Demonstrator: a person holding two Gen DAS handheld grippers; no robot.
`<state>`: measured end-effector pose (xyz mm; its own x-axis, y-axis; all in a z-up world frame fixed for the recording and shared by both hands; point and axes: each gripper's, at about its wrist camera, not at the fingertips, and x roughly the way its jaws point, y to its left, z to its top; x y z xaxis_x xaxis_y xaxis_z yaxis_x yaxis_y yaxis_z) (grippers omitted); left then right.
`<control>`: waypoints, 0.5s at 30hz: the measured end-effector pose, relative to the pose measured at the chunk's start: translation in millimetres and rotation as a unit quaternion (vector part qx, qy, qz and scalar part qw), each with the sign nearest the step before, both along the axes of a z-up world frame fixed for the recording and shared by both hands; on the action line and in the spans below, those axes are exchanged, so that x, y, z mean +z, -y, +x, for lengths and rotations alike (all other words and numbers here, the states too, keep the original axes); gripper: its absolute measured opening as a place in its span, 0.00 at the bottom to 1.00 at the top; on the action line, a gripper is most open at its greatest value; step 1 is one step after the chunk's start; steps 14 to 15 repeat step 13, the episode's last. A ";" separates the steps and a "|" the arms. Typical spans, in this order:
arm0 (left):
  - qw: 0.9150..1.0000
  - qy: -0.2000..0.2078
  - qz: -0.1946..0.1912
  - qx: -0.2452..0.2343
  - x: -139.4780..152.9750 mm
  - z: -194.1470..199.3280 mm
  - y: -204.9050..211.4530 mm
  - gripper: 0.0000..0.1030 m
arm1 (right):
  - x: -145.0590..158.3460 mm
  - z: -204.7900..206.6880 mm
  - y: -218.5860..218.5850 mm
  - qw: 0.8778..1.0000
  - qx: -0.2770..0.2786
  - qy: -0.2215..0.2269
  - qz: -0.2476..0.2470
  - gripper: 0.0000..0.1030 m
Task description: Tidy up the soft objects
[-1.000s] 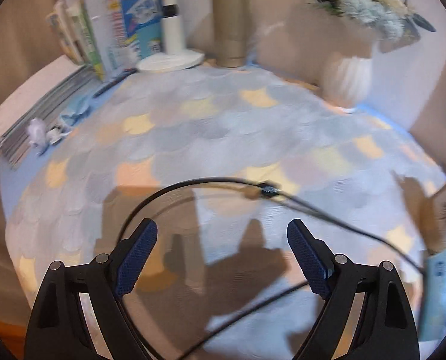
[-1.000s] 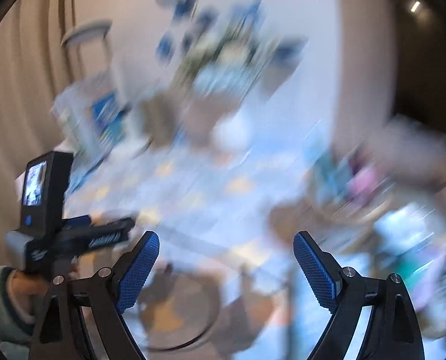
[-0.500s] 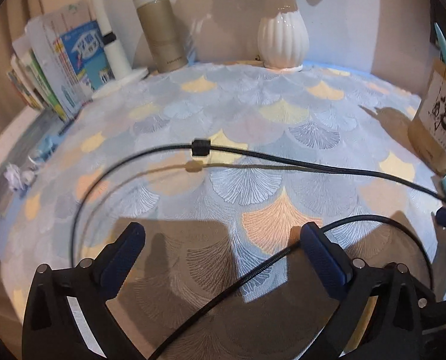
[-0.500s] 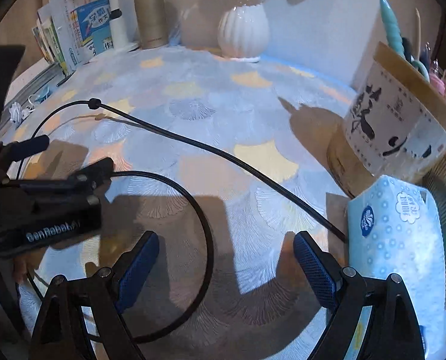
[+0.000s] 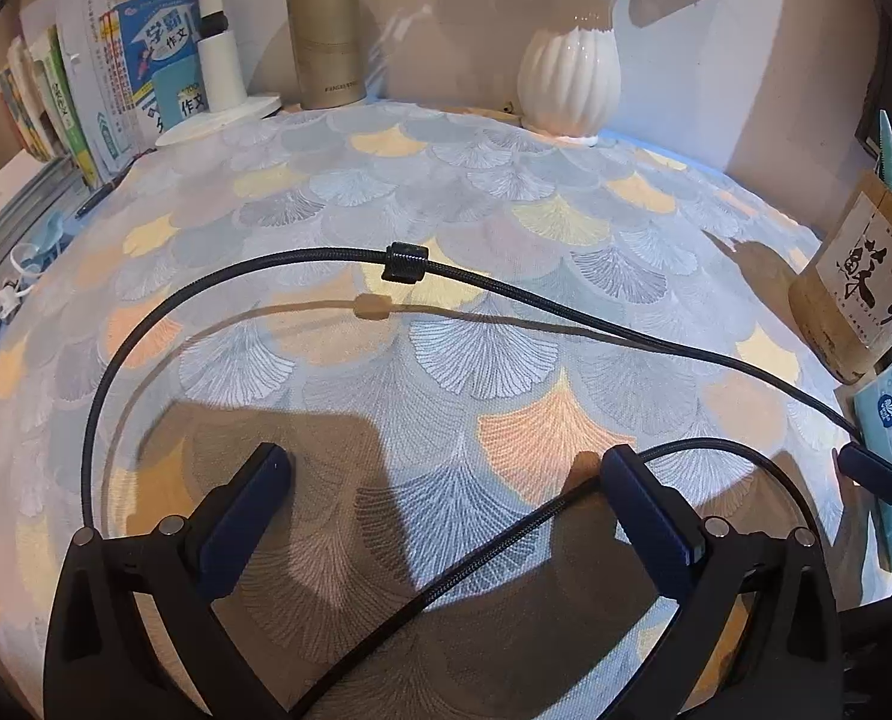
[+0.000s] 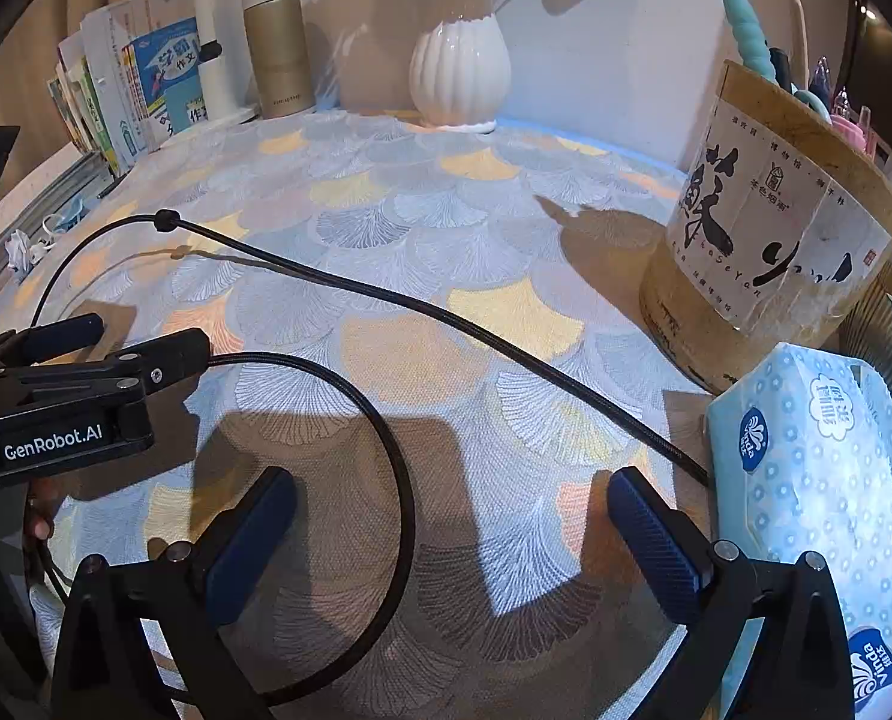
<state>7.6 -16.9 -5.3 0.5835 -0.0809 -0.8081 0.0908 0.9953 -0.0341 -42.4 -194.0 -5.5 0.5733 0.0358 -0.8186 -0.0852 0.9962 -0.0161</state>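
Left wrist view looks down over the left claw (image 5: pixel 446 504), whose blue-padded jaws stand spread as wide as they go with nothing gripped; the right claw (image 6: pixel 451 519) is likewise wide apart and grips nothing, having just been opening over the last half second. Between and beyond both lies the black cable (image 5: pixel 565 306), a thin braided cord with a dull woven sheath. It lies loose on the worktop (image 5: pixel 505 192), which wears a cloth of grey, blue and yellow fan shapes. From the near left the cable arcs far and round, then runs rightward as two strands side by side, pinched together by a small black clip (image 5: pixel 407 262) at mid-worktop. Another length curves near, passing between the left claw's jaws without the pads pressing on it. In the right wrist view the same cable (image 6: pixel 386 294) crosses diagonally to the tissue pack (image 6: pixel 817 480), pale blue with dots, at the near right, and a loop sweeps down between the right claw's jaws. A paper-labelled round holder (image 6: pixel 769 240) with pens stands just beyond the tissues. At the far edge stand a white ribbed vase (image 5: pixel 568 81), a tan canister (image 5: pixel 324 30) and books (image 5: pixel 116 72) at the far left.
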 end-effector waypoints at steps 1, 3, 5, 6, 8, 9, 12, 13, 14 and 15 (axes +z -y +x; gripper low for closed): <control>1.000 0.000 -0.002 -0.001 0.1 -0.5 -0.5 1.00 | -0.1 0.2 -0.2 1.000 0.000 0.000 0.000 1.00; 1.000 0.001 -0.003 -0.003 0.0 -0.7 -0.4 1.00 | 0.0 -0.2 0.0 1.000 0.000 0.001 0.001 1.00; 1.000 0.001 0.000 -0.003 -0.4 -0.2 0.5 1.00 | 0.0 -0.7 0.3 1.000 0.000 0.001 0.001 1.00; 1.000 0.001 0.002 -0.003 -0.6 -0.2 1.1 1.00 | -0.3 -0.8 0.2 1.000 0.000 0.001 0.001 1.00; 1.000 0.001 0.001 -0.003 -0.8 -1.0 0.9 1.00 | -0.3 -0.8 0.3 1.000 0.000 0.001 0.001 1.00; 1.000 0.001 0.000 -0.003 -0.9 -1.1 0.5 1.00 | -0.4 -0.8 0.2 1.000 0.000 0.001 0.001 1.00; 1.000 0.001 -0.002 -0.003 -1.2 -1.1 -0.2 1.00 | -0.4 -0.9 0.1 1.000 0.000 0.001 0.002 1.00; 1.000 0.001 -0.003 -0.003 -1.4 -0.9 -0.4 1.00 | -0.4 -0.8 0.1 1.000 0.000 0.001 0.002 1.00; 1.000 0.001 -0.003 -0.003 -1.4 -0.9 -0.4 1.00 | -0.4 -0.8 0.1 1.000 0.000 0.001 0.002 1.00; 1.000 0.001 -0.003 -0.003 -1.4 -0.9 -0.4 1.00 | -0.4 -0.8 0.1 1.000 0.000 0.001 0.002 1.00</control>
